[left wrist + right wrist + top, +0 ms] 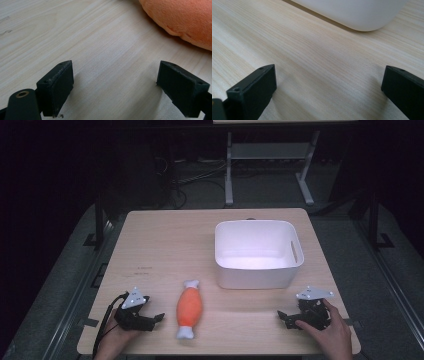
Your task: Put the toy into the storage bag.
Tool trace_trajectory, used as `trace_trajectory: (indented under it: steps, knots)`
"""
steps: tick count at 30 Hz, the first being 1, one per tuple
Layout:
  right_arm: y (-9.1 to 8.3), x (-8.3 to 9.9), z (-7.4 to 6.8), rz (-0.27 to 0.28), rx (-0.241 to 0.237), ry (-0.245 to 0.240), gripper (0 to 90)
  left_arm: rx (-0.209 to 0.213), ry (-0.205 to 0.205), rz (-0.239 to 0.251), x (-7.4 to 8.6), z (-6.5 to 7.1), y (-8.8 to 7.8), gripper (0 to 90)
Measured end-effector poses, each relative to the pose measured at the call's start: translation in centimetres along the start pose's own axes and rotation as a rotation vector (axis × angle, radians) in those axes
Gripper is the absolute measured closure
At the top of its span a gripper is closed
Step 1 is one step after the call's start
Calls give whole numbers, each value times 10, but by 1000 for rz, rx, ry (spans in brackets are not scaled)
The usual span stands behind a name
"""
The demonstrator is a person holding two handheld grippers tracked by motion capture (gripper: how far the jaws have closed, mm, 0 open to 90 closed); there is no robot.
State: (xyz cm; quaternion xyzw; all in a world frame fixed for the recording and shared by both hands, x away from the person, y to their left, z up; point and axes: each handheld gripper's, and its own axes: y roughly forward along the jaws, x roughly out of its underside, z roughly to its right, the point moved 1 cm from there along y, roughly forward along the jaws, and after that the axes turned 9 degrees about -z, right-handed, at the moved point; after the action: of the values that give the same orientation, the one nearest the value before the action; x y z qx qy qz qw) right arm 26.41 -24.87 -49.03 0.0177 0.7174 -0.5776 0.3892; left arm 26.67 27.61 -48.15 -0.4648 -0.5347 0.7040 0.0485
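An orange plush drumstick toy with white bone ends lies on the wooden table near its front edge. A white plastic bin stands behind and to the right of it, with nothing visible inside. My left gripper rests on the table just left of the toy, jaws open and pointing toward it; the toy's orange side fills the upper right of the left gripper view. My right gripper rests at the front right, open, jaws pointing left, with the bin's rounded corner ahead of it.
A hand holds each gripper at the table's front edge. Bare wood lies between the toy and the right gripper. Beyond the table's far edge stands a metal frame on a dark floor with cables.
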Motion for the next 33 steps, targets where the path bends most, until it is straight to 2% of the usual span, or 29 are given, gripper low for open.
trace_trajectory:
  steps: [9,14,17,23,24,25,33]
  knots:
    - [0,1,0,0,4,-3,0,-6,-1,8,1,-2,-1,169]
    - [-1,1,0,-2,4,0,0,-7,-26,12,-2,-6,-4,303]
    - [-1,1,0,-2,4,0,0,-19,-10,16,-6,-6,-6,372]
    - [-1,1,0,-1,4,0,0,-8,-32,25,-11,-8,-9,535]
    - [-1,1,0,-1,4,0,0,-3,-39,27,-13,-9,-10,535]
    - [-1,1,0,-2,4,0,0,-1,-42,28,-16,-10,-10,607]
    - [-1,1,0,-2,3,0,0,16,-40,15,-31,-12,-9,783]
